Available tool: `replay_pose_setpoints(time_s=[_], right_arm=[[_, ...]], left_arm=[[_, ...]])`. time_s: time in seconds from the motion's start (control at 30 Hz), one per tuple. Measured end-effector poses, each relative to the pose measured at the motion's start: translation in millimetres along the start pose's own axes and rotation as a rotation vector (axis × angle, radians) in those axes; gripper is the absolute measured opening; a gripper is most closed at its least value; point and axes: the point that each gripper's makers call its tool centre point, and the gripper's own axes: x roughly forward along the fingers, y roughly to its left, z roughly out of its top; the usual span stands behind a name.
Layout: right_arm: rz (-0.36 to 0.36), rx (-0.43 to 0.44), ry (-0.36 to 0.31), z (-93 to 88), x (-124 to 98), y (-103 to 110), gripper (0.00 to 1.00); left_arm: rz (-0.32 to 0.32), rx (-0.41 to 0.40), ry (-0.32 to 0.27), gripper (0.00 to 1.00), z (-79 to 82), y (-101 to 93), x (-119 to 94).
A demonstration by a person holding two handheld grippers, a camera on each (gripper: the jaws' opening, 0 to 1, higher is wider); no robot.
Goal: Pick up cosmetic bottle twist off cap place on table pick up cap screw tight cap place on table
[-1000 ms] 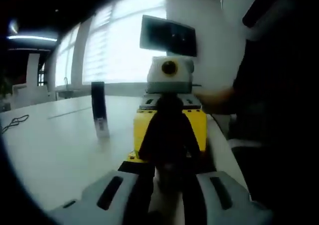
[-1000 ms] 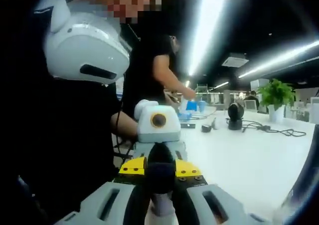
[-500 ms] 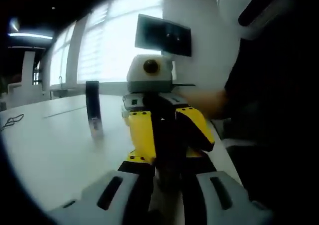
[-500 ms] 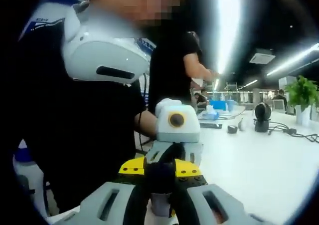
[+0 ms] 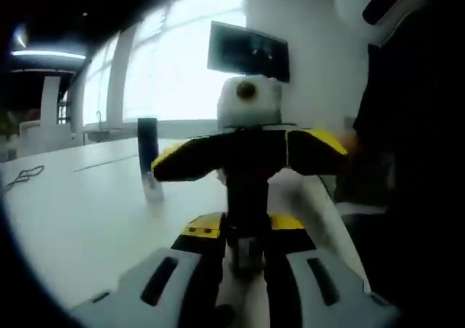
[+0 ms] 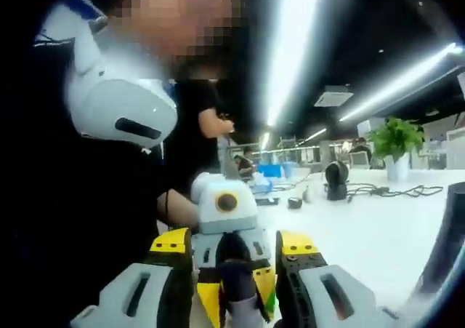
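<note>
The two hand-held grippers face each other above the white bench [image 5: 80,212], and between them is the small cosmetic bottle with a dark cap.

In the left gripper view, the left hand-held gripper [image 5: 243,281] has its grey jaws close around the lower part of the bottle [image 5: 245,252]. I judge it pinches the body to keep it from turning. Above it, the right hand-held gripper [image 5: 247,157] comes in rolled on its side, its yellow and black jaws spread to left and right of the dark cap [image 5: 247,190].

In the right gripper view, the right hand-held gripper [image 6: 234,284] stands with jaws apart on both sides of the cap [image 6: 234,259], not clearly pressing it. This pose seems to serve the twisting of the cap; whether it loosens or tightens I cannot tell.

A dark upright tube [image 5: 148,157] stands far left on the bench.
</note>
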Motion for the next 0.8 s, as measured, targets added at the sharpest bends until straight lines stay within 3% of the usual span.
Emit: replay_pose_setpoints(time_s=[0.1, 0.27, 0.37, 0.8], right_arm=[[-0.129, 0.013, -0.07, 5.8, -13, 2, 0.37], [-0.264, 0.077, -0.182, 13.7, -33, 16, 0.35], [-0.3, 0.091, -0.213, 17.6, -38, 21, 0.34], [-0.371, 0.087, -0.252, 27.0, -39, 26, 0.3]], left_arm=[[-0.003, 0.004, 0.0, 0.12, 0.0, -0.9, 0], [-0.003, 0.007, 0.0, 0.12, -0.1, -1.3, 0], [-0.005, 0.034, 0.033, 0.13, -6.2, -4.3, 2], [0.018, 0.021, 0.012, 0.1, -4.1, -0.2, 0]])
